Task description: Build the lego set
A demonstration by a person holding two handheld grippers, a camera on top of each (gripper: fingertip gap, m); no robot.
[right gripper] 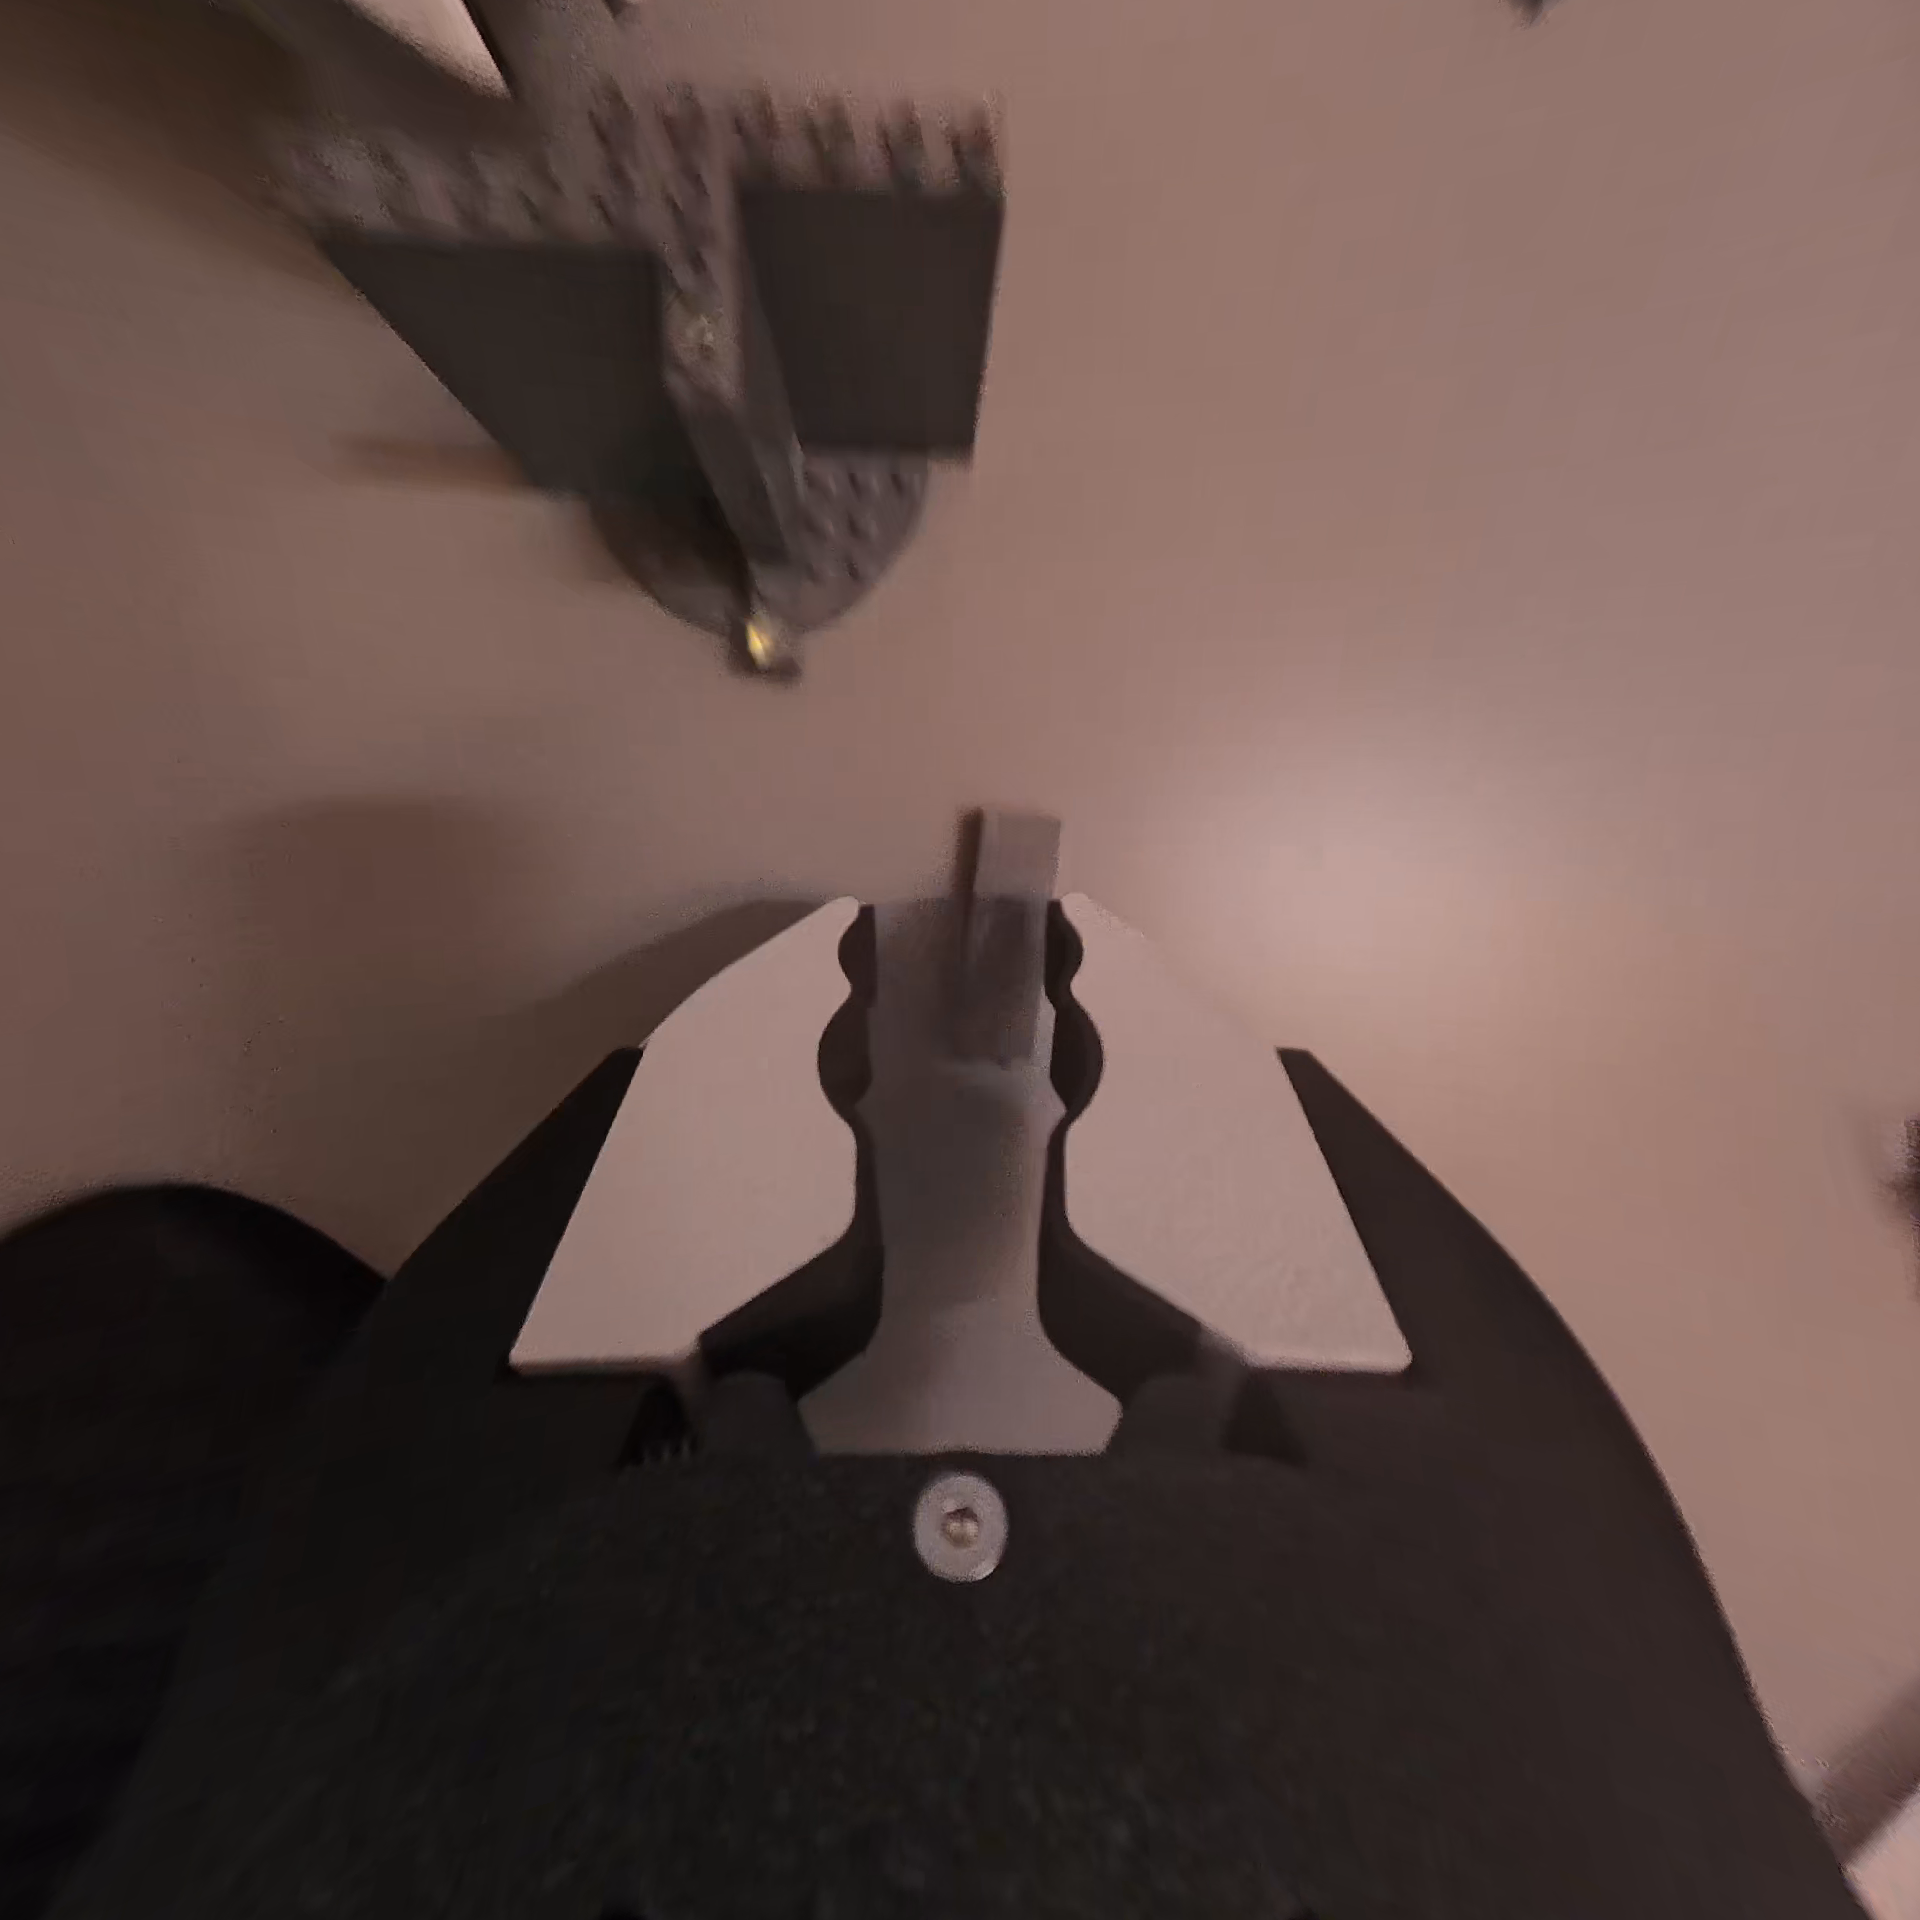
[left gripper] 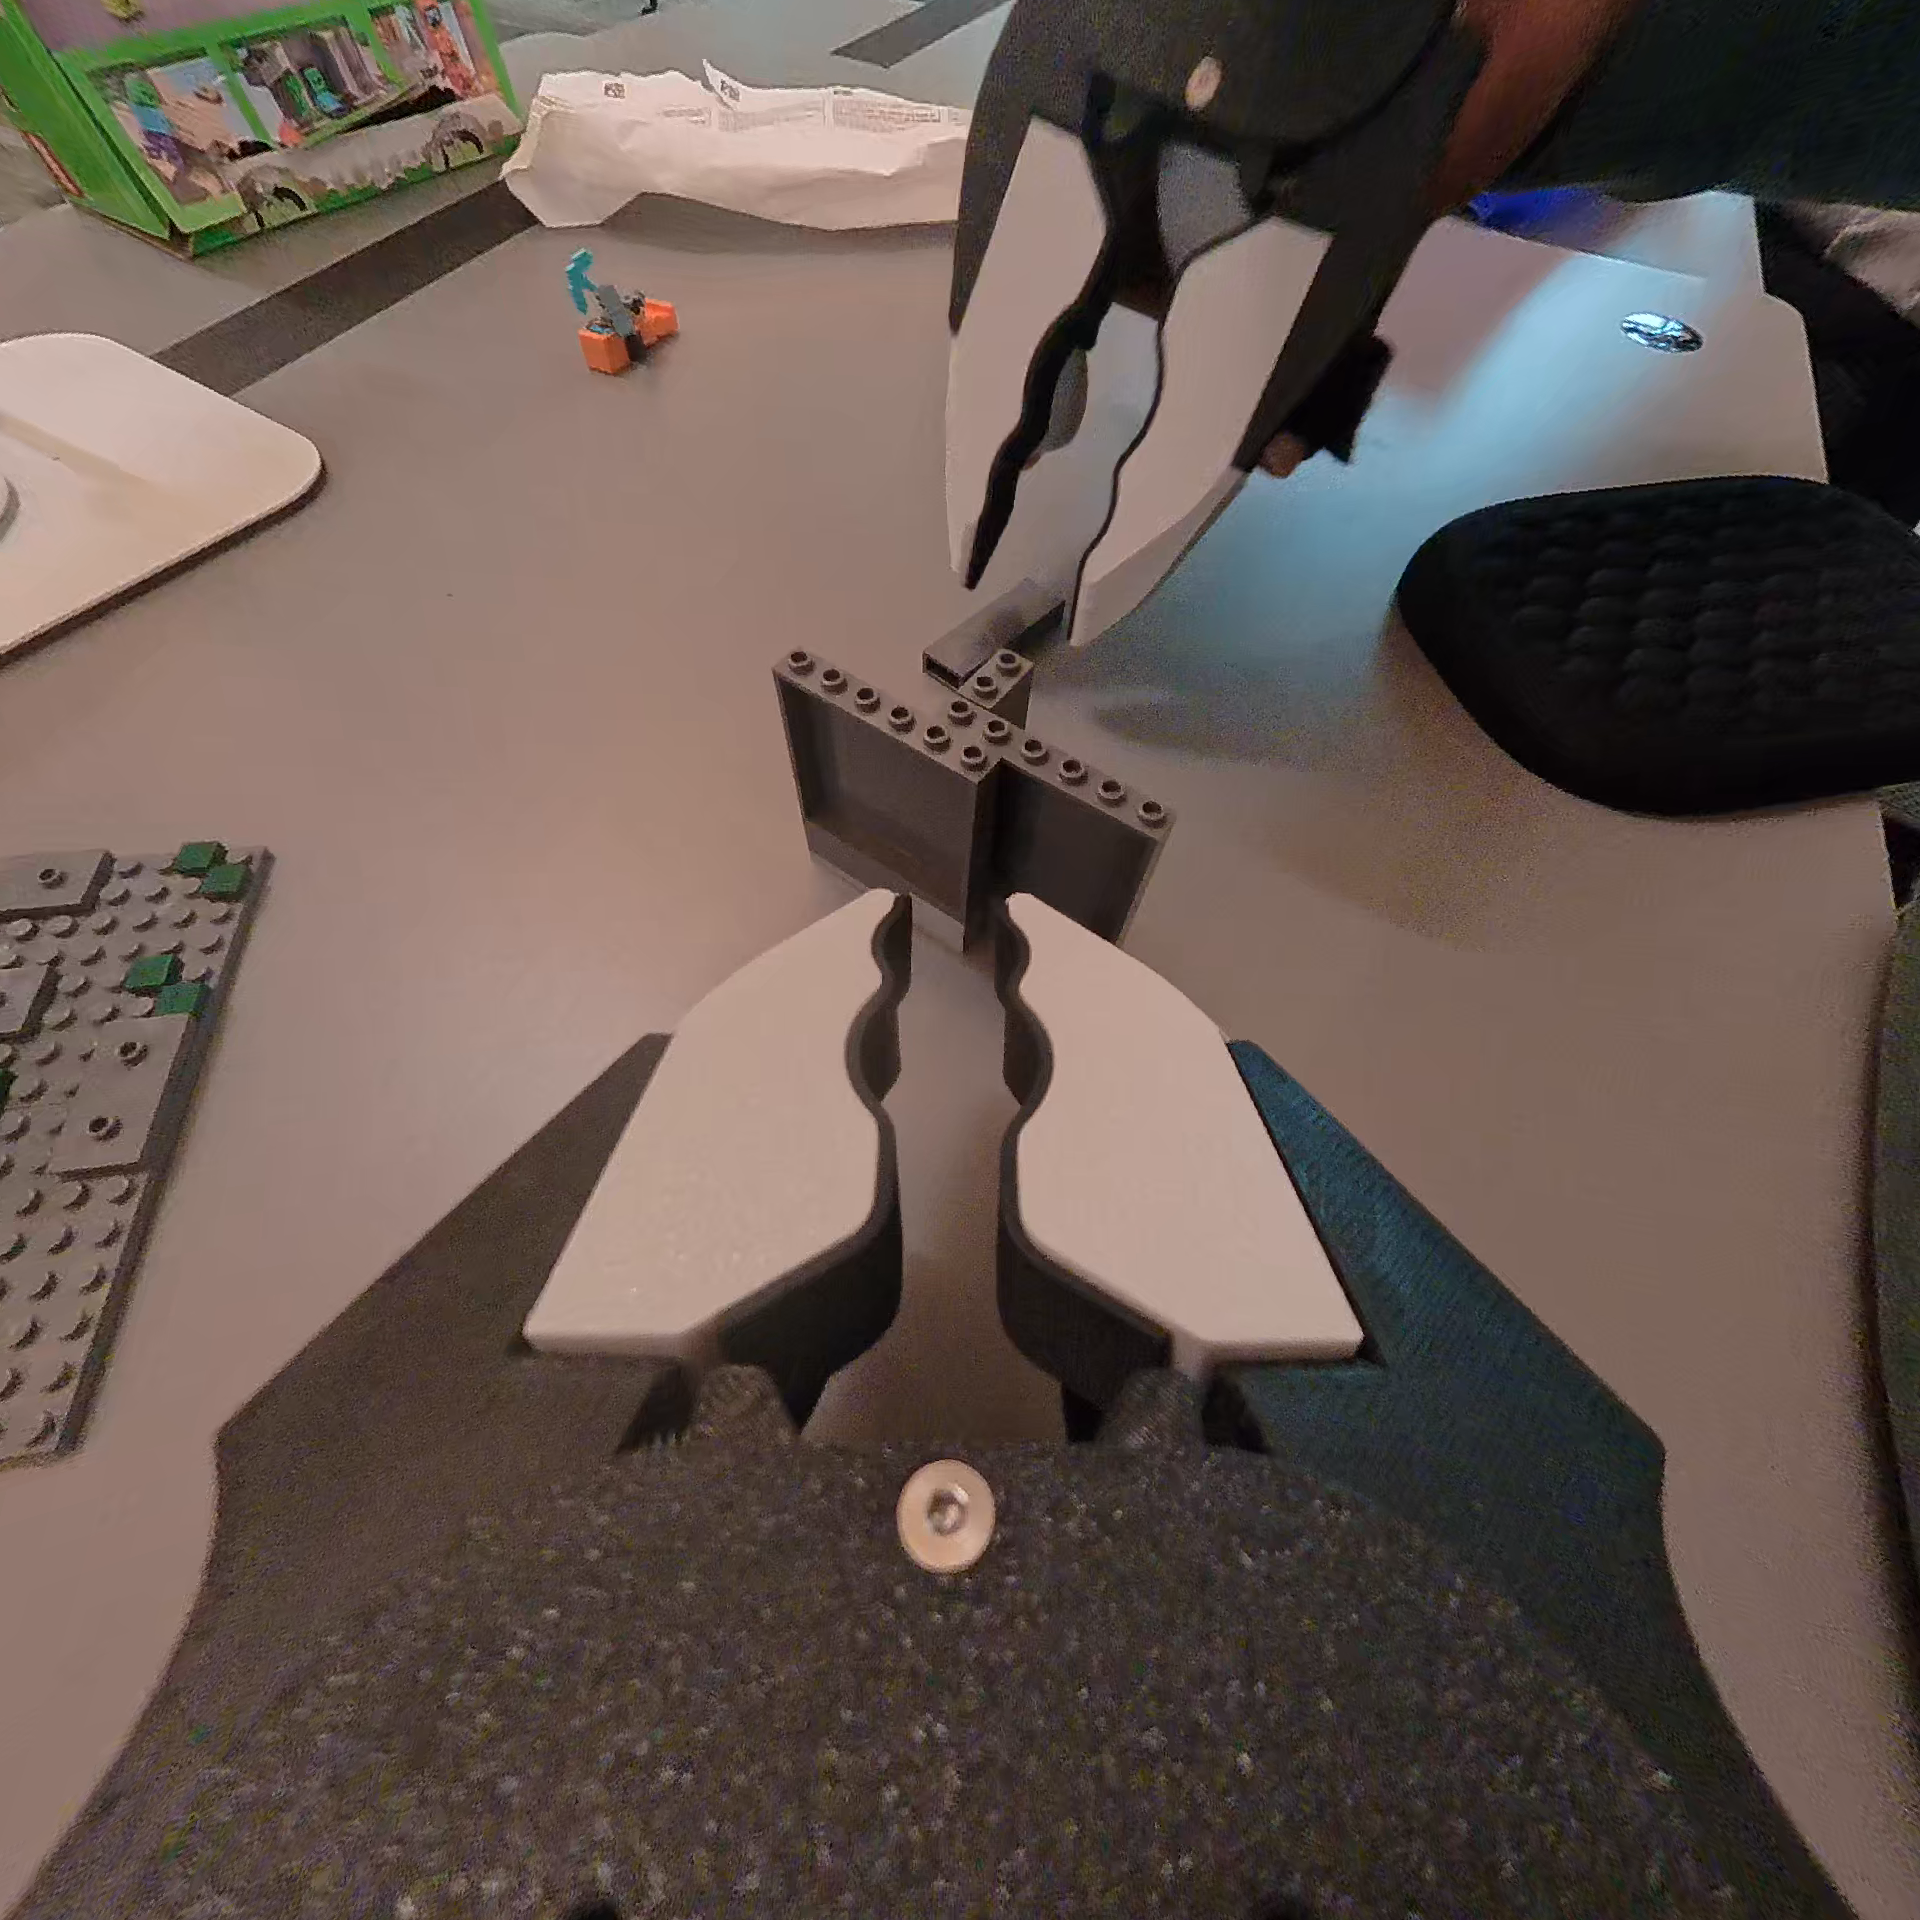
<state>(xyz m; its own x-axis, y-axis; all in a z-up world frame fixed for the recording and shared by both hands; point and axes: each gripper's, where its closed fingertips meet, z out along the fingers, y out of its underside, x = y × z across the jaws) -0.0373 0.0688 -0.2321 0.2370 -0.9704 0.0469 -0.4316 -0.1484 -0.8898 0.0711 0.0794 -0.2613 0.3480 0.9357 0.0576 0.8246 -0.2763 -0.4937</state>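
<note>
Left tool [left gripper: 954, 914]: speckled black printed body, one silver screw at centre, two pale grey fingers [left gripper: 748, 1132] with wavy black inner edges. Right tool [right gripper: 961, 914], blurred, appears identical in build.

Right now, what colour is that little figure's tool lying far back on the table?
Teal tool, beside orange bricks; the left wrist view shows it best.

Grey tabletop [left gripper: 540, 644] crossed by a dark band [left gripper: 343, 281]; black mesh chair cushion [left gripper: 1683, 655] at its right edge, under warm light.

Wall assembly [left gripper: 966, 821] stands mid-table [left gripper: 520, 623], baseplate [left gripper: 94, 1091] left, box [left gripper: 260, 114] behind.
</note>
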